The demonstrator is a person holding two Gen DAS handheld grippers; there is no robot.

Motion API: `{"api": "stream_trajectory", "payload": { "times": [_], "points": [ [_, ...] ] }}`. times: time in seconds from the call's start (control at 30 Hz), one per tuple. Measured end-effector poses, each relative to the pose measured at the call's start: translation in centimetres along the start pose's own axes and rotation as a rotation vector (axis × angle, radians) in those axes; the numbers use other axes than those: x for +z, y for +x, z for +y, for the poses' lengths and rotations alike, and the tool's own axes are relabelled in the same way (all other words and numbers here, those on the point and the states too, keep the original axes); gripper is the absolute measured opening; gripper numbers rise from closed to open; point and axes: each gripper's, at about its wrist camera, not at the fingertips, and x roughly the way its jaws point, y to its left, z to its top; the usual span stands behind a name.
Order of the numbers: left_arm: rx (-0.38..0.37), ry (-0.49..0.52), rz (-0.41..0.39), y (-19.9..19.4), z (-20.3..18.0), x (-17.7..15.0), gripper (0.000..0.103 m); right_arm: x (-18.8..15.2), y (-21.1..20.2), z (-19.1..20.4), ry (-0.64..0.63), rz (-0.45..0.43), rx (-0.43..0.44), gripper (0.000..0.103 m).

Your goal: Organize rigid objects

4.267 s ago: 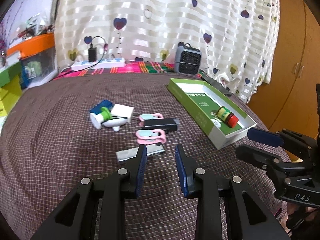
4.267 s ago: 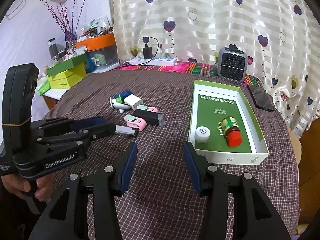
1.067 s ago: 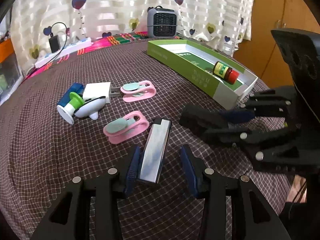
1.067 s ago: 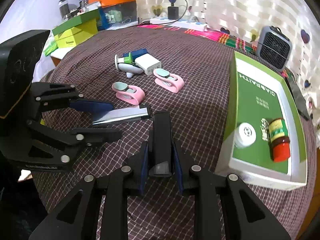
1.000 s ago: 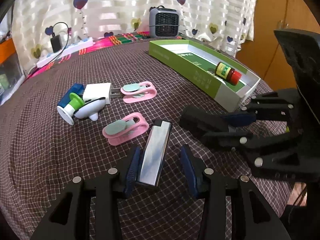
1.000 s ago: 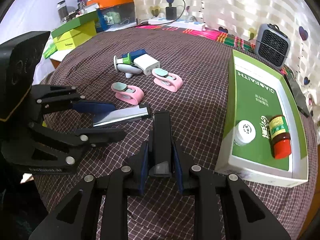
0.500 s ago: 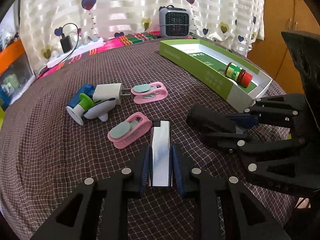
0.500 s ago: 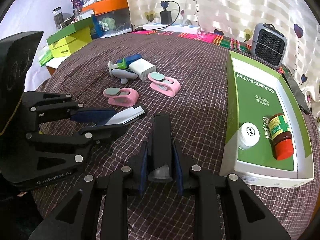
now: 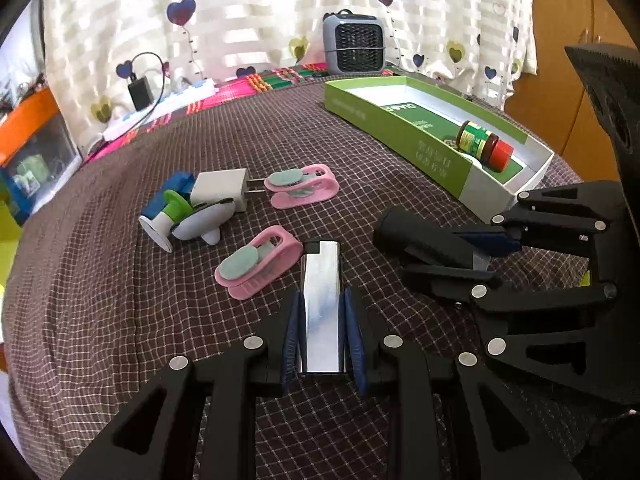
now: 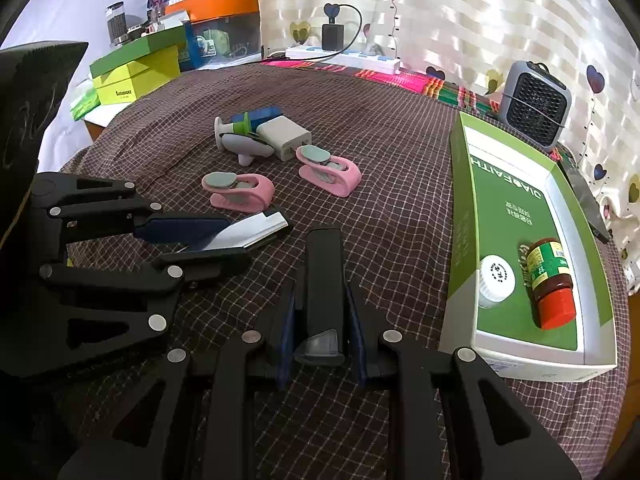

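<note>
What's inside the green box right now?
Inside the green box lie a red-capped bottle on its side and a white round cap, side by side at the near end. The far end looks bare; the near wall hides some floor in the left view.

On a brown checked bedspread (image 9: pixel 100 280), the left gripper (image 9: pixel 322 334) clamps its blue pads on a shiny silver rectangular lighter (image 9: pixel 322 300). Just beside it lies 1 of 2 pink plastic clips (image 9: pixel 260 266); the other pink clip (image 9: pixel 302 186) sits near a white plug adapter (image 9: pixel 222 190). At right, the right gripper (image 9: pixel 486 246) grips a black bar (image 9: pixel 420 236) near an open green box (image 9: pixel 400 136) holding a red-capped bottle (image 9: pixel 484 146)
</note>
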Motion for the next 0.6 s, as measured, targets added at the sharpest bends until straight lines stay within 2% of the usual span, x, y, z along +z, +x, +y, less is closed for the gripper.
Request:
{"api": "stream_trajectory", "payload": {
  "times": [0.13, 0.3, 0.6],
  "points": [
    [-0.026, -0.032, 0.002, 0.1, 0.6, 0.1, 0.022, 0.0, 0.0, -0.2, 0.007, -0.001, 0.010, 0.025],
    [0.082, 0.047, -0.003, 0.1, -1.3, 0.3, 0.023, 0.1, 0.1, -0.5, 0.014, 0.001, 0.019, 0.025],
    [0.087, -0.086, 0.006, 0.0, -0.5, 0.3, 0.022, 0.0, 0.0, -1.2, 0.052, -0.002, 0.034, 0.024]
  ]
}}
